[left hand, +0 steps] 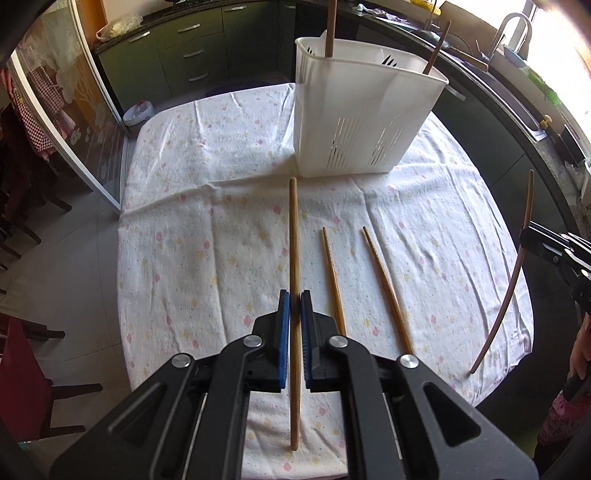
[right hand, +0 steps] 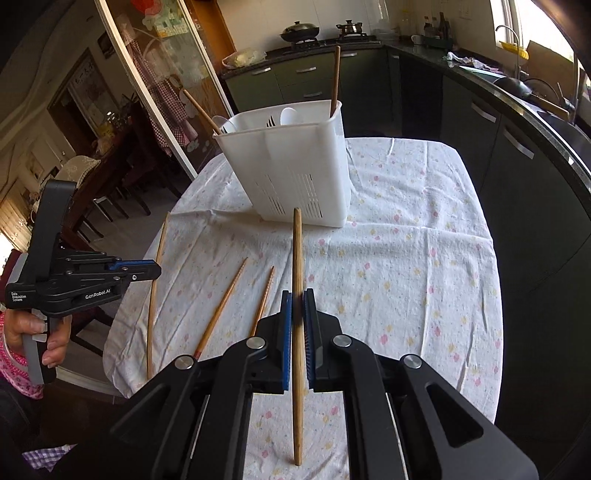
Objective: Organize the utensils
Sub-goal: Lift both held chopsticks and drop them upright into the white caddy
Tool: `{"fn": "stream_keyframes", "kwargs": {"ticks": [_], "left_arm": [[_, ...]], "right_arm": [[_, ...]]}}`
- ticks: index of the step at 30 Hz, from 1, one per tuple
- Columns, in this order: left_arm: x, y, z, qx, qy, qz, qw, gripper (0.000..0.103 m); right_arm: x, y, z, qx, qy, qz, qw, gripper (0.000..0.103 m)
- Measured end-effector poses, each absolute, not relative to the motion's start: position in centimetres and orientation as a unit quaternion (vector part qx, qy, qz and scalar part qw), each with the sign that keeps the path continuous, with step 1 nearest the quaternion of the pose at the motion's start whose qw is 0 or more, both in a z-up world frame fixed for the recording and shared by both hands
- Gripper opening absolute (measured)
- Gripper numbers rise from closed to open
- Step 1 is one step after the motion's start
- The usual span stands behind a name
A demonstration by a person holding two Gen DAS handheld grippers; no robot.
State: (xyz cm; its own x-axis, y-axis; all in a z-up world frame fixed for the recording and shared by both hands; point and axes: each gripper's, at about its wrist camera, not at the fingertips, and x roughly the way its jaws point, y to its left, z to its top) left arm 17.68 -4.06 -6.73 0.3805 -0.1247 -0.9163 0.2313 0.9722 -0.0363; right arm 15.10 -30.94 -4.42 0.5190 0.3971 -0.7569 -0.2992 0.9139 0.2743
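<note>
The white caddy [left hand: 364,110] stands on the far part of the table, upper centre of the left wrist view. It is stiff plastic with vertical slots low in its walls. Two wooden sticks [left hand: 330,27] already stand in it, one at each end, and the right wrist view shows pale spoons [right hand: 290,114] and a dark fork between them. So part of the sorting looks done.

What seems left is four chopsticks. Two lie loose on the cloth, just right of centre in the left view: one chopstick [left hand: 334,280] near the middle and another [left hand: 386,290] beside it, both slim, tapered, light brown wood, apart from each other and from the caddy.

The other two are held. The left gripper [left hand: 294,302] has its blue ribbed pads pressed against a thicker, round, pale stick [left hand: 294,258], which runs straight up the frame toward the caddy's base and hangs above the cloth. The right gripper [right hand: 297,302] is likewise clamped on a similar stick [right hand: 297,258], its tip pointing at the caddy's foot. In my judgement both need to be tipped upright and dropped into the caddy, then the loose pair fetched.

The table [left hand: 207,229] wears a wrinkled white cloth printed with small pink and yellow flowers. Dark green cabinets [left hand: 173,55] line the background.
</note>
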Motion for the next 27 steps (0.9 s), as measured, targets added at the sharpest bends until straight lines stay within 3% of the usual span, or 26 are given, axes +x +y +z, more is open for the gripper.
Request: {"fn": "stream_keyframes", "kwargs": {"ticks": [16, 27], "left_arm": [[15.7, -5.2, 0.4, 0.045, 0.475, -0.141, 0.868, 0.006], [17.6, -8.0, 9.8, 0.029, 0.377, -0.167, 0.911, 0.006]], "right_arm": [[13.8, -31.6, 0.6, 0.065, 0.385, 0.211, 0.896, 0.007], [17.0, -32.5, 7.9, 0.069, 0.336, 0.204, 0.917, 0.007]]}}
